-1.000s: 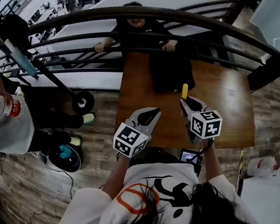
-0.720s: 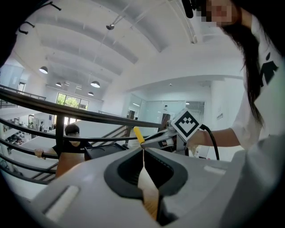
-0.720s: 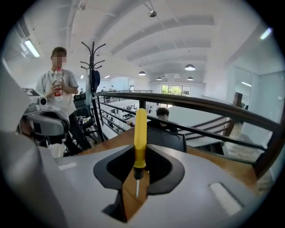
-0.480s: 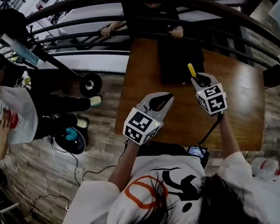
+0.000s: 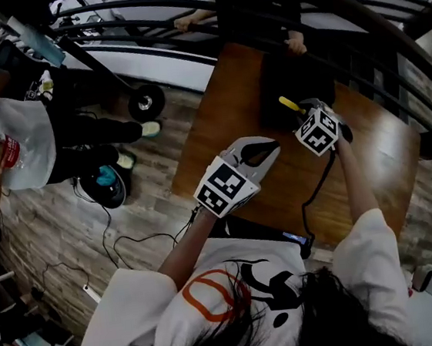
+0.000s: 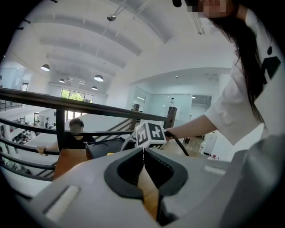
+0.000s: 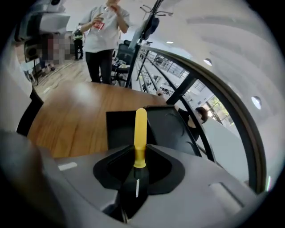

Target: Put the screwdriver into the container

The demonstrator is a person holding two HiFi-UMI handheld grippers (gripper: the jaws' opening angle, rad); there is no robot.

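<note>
The screwdriver (image 7: 140, 131) is pinched in the right gripper (image 7: 139, 165) and pointed at the black container (image 7: 165, 127), which is backed by a railing (image 7: 231, 103). The left gripper (image 6: 143, 160) is pressed together, empty. The container's inside cannot be made out.

Only the yellow end of the screwdriver (image 7: 140, 127) shows; the rest is hidden in the jaws of the right gripper (image 7: 140, 156). The dark inside of the container (image 7: 168, 127) cannot be made out.
</note>
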